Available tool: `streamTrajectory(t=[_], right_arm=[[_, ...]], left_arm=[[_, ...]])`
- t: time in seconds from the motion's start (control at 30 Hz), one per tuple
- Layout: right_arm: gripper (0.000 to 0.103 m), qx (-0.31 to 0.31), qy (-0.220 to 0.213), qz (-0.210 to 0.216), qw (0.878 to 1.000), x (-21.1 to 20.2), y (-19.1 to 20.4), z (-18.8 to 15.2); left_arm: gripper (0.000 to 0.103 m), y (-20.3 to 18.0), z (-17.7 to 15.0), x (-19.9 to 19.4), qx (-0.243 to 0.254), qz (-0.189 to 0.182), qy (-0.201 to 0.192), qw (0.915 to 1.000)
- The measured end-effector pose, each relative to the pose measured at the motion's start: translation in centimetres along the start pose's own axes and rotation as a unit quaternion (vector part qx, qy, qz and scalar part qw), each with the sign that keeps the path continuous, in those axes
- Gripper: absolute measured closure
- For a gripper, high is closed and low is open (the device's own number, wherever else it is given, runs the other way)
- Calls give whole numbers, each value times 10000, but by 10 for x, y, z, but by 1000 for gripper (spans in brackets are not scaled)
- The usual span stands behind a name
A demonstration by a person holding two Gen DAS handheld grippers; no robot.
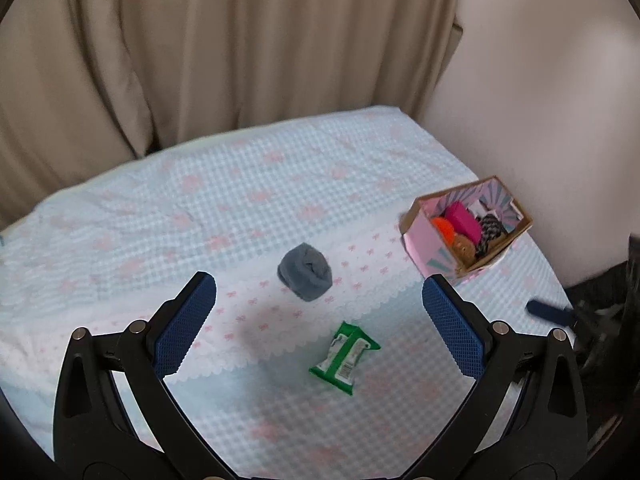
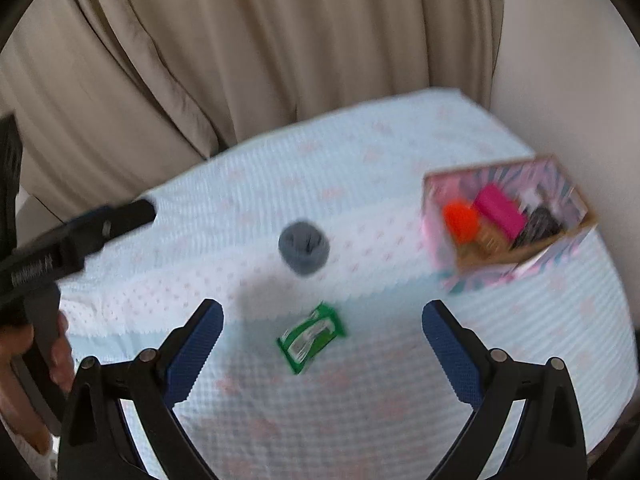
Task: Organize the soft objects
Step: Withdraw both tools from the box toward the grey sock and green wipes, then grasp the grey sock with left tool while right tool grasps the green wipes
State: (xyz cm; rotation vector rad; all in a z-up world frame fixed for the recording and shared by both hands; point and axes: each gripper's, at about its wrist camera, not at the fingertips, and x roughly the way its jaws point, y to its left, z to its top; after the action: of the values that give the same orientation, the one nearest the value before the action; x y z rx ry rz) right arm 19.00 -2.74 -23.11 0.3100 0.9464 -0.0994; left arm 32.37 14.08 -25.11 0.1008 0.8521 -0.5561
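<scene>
A rolled grey sock (image 1: 305, 277) (image 2: 304, 246) lies on the cloth-covered table. A green tissue packet (image 1: 345, 357) (image 2: 310, 337) lies nearer to me. A pink box (image 1: 424, 236) (image 2: 440, 236) at the right holds an orange ball, a magenta roll, a brown piece and a striped piece. My left gripper (image 1: 318, 290) is open and empty, above the table short of the sock. My right gripper (image 2: 322, 316) is open and empty, above the packet. The left gripper also shows at the left edge of the right wrist view (image 2: 80, 232).
A light blue checked cloth (image 1: 240, 184) with a white bow-print runner covers the table. Beige curtains (image 1: 240, 40) hang behind it and a pale wall stands at the right. The right gripper's blue finger (image 1: 548, 312) shows at the table's right edge.
</scene>
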Motion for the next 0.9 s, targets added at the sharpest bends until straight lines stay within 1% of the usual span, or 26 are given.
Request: streamTrajectory(t=[0.2, 0.3, 0.4, 0.47, 0.63, 0.7, 0.8, 0.83, 0.87, 0.9], right_arm=[[4, 268, 344, -116, 9990, 71, 13, -30], [4, 458, 446, -189, 9978, 109, 14, -45], [4, 648, 550, -280, 9960, 139, 12, -57], [4, 773, 636, -337, 9944, 160, 11, -65], [5, 889, 710, -459, 9924, 198, 7, -75], [10, 873, 742, -473, 9923, 209, 6, -78], [13, 796, 827, -473, 9923, 224, 11, -80], [19, 793, 866, -468, 9920, 228, 11, -81], [24, 798, 919, -392, 9918, 234, 12, -82], [32, 813, 953, -260, 9918, 239, 13, -82]], left_arm=[[2, 20, -12, 81, 137, -244, 434, 9987], [2, 21, -20, 123, 272, -350, 604, 9972], [2, 19, -27, 163, 450, -431, 745, 9953], [7, 18, -32, 191, 533, -506, 842, 9937], [7, 15, -38, 241, 742, -488, 945, 9916], [7, 14, -39, 255, 809, -447, 976, 9909], [8, 15, -40, 273, 851, -383, 1006, 9905], [12, 16, -40, 279, 816, -347, 1060, 9904], [19, 17, -40, 286, 762, -299, 1148, 9900], [22, 19, -40, 290, 735, -243, 1194, 9898]])
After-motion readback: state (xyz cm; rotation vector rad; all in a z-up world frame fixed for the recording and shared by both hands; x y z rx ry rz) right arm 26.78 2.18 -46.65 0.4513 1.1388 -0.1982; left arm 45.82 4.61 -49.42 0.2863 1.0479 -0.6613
